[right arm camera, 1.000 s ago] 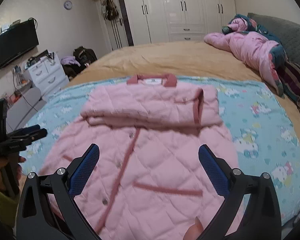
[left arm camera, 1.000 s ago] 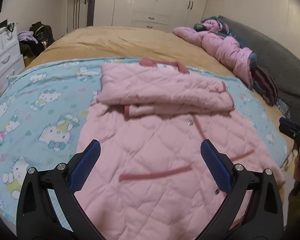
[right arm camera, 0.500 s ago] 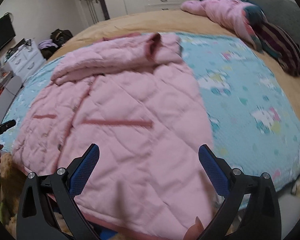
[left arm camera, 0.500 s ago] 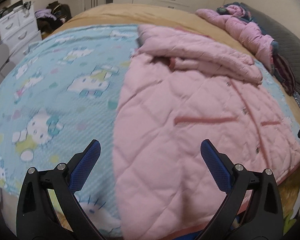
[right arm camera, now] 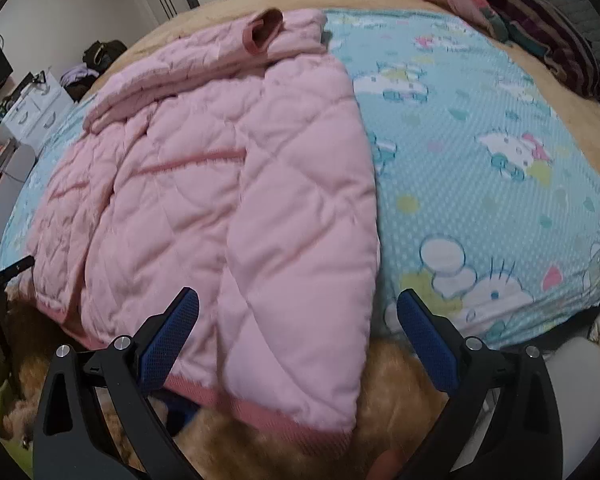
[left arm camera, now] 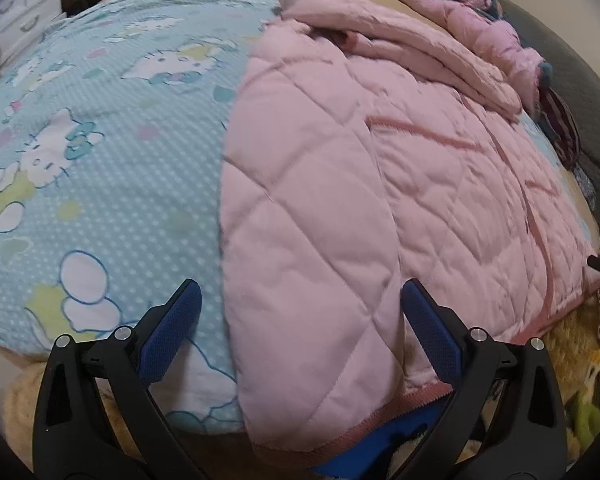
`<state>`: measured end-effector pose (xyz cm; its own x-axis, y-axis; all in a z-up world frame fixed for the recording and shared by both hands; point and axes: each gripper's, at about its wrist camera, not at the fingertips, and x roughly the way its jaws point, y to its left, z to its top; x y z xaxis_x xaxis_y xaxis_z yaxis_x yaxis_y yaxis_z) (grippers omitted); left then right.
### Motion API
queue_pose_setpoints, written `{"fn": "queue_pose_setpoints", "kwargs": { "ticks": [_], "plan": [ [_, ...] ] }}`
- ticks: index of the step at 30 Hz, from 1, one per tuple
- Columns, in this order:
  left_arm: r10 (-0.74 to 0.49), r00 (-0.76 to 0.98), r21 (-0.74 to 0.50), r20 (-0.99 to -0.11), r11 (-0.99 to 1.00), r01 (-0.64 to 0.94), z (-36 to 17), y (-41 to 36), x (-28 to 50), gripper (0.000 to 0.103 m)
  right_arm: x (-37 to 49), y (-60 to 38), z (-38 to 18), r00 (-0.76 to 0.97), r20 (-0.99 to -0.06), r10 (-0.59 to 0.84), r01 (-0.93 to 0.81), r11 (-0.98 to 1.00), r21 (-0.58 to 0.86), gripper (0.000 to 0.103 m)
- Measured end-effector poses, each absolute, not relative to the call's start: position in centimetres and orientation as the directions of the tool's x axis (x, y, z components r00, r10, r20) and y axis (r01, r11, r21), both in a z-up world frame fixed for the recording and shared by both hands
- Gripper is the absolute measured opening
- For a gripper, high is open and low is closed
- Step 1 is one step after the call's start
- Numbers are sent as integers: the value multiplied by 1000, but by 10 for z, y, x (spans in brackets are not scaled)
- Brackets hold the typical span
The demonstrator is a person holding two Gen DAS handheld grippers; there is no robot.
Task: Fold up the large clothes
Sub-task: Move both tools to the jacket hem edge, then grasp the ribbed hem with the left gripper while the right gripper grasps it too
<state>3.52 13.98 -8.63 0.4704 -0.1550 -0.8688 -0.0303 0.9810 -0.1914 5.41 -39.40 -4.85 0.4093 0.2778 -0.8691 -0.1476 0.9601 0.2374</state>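
A pink quilted coat [left arm camera: 380, 184] lies front-up on a blue cartoon-print blanket [left arm camera: 100, 152], its sleeves folded across the chest and its hem hanging over the bed's near edge. My left gripper [left arm camera: 300, 328] is open, low at the hem's left corner, with the coat's left edge between its blue pads. In the right wrist view the same coat [right arm camera: 228, 184] shows its right side. My right gripper [right arm camera: 298, 332] is open too, straddling the hem's right corner above the darker pink trim [right arm camera: 268, 412]. The other gripper's tip [right arm camera: 8, 274] pokes in at far left.
The blanket [right arm camera: 480, 140] covers a tan bedspread [right arm camera: 404, 392]. Another pink jacket [left arm camera: 484, 28] and a striped cloth [right arm camera: 552, 44] lie heaped near the grey headboard. White drawers [right arm camera: 32, 112] and a dark bag [right arm camera: 100, 50] stand beyond the bed.
Both grippers have dropped from above the coat's middle and spread apart to its two hem corners. The coat has not moved, and both grippers stay open.
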Motion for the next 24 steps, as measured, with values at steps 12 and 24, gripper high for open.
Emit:
{"fn": "queue_pose_setpoints", "kwargs": {
  "ticks": [12,24],
  "plan": [
    [-148,463,-171,-874,985,-7,-95,134,28,94,47,-391,-62,324,-889,325,-190,942,276,89],
    [-157,455,-184,-877,983,-15,-95,135,25,94,41,-394,-15,434,-740,514,-263,858,442,25]
  ]
}}
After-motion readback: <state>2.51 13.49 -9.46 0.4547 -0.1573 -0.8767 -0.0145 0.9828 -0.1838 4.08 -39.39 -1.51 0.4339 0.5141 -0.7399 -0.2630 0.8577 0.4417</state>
